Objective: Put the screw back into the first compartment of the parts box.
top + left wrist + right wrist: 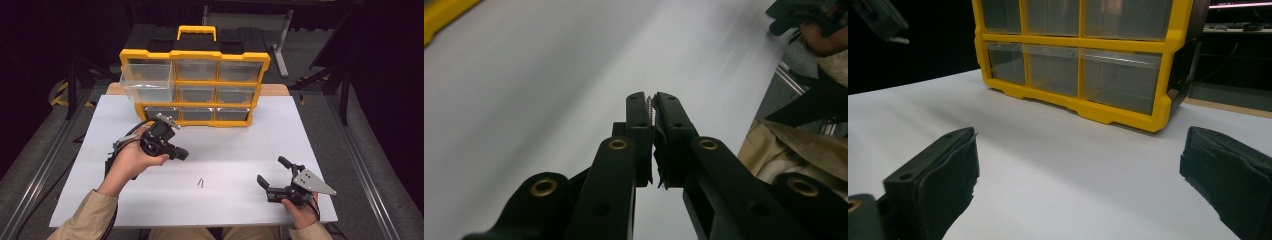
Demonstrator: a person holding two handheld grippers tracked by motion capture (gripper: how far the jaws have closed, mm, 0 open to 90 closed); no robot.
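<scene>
Left tool is raised above the white bench, its black jaws clamped on a thin threaded metal screw. Right tool rests low on the bench, jaws wide apart. Two small screws lie between them, before the yellow drawer cabinet.

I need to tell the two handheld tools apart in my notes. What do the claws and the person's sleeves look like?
Both are black two-jaw tools. The left claw has brass-coloured rivets on its linkages and a dark cable trailing from it. The right claw carries a grey three-cornered plate on top with small holes, and its pads are thick and black. The sleeves are tan.
</scene>
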